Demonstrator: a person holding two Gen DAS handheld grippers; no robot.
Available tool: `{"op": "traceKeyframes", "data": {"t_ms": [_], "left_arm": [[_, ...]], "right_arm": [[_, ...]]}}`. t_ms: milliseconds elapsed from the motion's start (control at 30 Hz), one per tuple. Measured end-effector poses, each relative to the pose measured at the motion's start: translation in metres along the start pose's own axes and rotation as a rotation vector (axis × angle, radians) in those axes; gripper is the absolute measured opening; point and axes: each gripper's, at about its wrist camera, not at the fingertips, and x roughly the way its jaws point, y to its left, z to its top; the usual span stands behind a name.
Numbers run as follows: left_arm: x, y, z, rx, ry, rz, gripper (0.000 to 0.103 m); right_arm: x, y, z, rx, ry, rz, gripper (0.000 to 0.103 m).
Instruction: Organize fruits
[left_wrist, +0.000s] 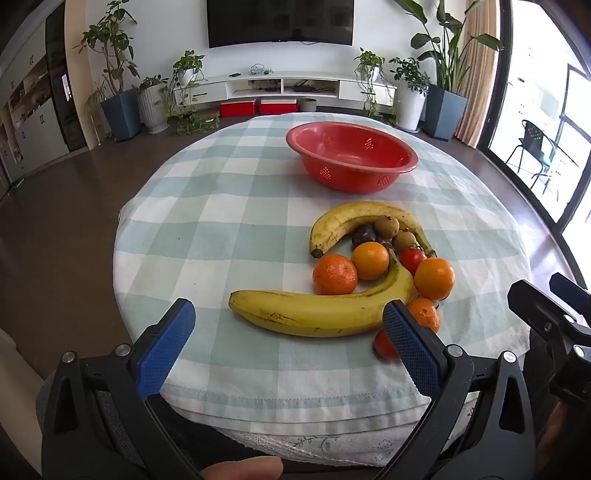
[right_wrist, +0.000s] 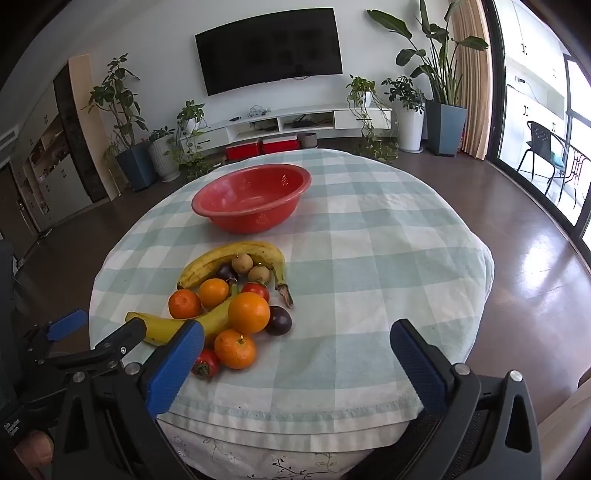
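Both hand-held grippers, left and right, gape empty over the tabletop, fruits heaped at six o'clock of the bowl; nudging that pile could roll oranges off.

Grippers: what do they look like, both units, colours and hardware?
Both match. The left gripper and right gripper each have black angular plastic frames with triangular cut-outs and silver screw heads. Their fingers carry blue pads with a fine dotted texture. No cables or sleeves show; small white lettering marks one body at the right view's lower left edge.
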Motion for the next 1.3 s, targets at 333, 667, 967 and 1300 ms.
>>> {"op": "traceKeyframes", "data": {"t_ms": [333,667,967,1300], "left_arm": [[0.002,0.000,0.000,0.000,-0.004,0.008,0.103],[0.008,0.005,-0.005,-0.001,0.001,0.007,0.103],[0.009,0.005,-0.007,-0.001,0.002,0.014,0.103],[0.009,0.005,-0.007,-0.001,0.003,0.012,0.103]], "right_arm": [[0.003,0.002,-0.001,-0.005,0.007,-0.007,0.103],[0.006,0.001,-0.006,-0.008,0.013,-0.010,0.103],[0.011,0.000,-0.008,-0.007,0.030,-0.018,0.103],[0.012,-0.001,-0.008,-0.008,0.036,-0.021,0.103]]}}
